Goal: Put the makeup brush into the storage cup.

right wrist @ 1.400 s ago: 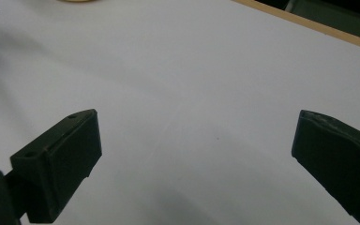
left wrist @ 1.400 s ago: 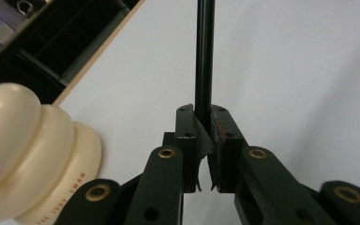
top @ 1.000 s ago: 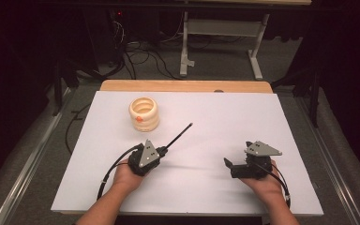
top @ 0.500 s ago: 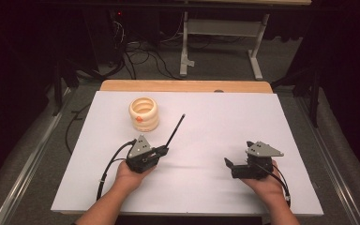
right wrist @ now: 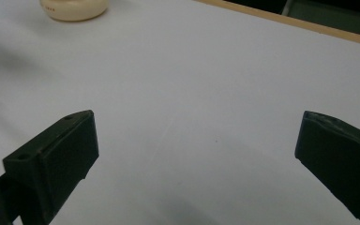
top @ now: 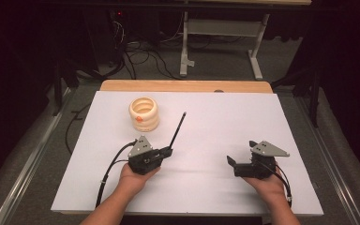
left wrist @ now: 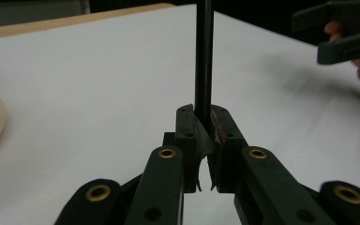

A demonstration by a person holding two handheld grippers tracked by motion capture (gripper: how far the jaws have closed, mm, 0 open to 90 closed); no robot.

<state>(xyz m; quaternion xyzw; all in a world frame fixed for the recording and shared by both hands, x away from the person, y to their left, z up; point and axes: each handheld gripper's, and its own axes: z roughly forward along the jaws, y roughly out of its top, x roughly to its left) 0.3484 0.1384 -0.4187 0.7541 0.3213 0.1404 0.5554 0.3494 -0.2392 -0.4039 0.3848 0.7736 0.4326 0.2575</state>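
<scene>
A thin black rod (top: 177, 130) sticks out of my left gripper (top: 168, 151), which is shut on its near end. The rod points away from the person toward the far side of the white table (top: 225, 117), tilted slightly right. In the left gripper view the rod (left wrist: 204, 56) runs straight up from between the closed pads of my left gripper (left wrist: 205, 123). My right gripper (top: 242, 153) rests at the right front with its jaws wide apart and nothing between them. Below my right gripper (right wrist: 197, 154) is bare white table.
A cream stack of rings (top: 144, 113) with an orange spot stands at the left rear, left of the rod's tip; the stack (right wrist: 74, 7) also sits far off in the right gripper view. A wooden strip (top: 183, 86) borders the far edge. The right gripper (left wrist: 342, 33) and its hand appear at upper right.
The rod in my left gripper has swung from pointing up and right to pointing more nearly straight away. The left hand turned slightly with it. The right gripper has stayed put.
</scene>
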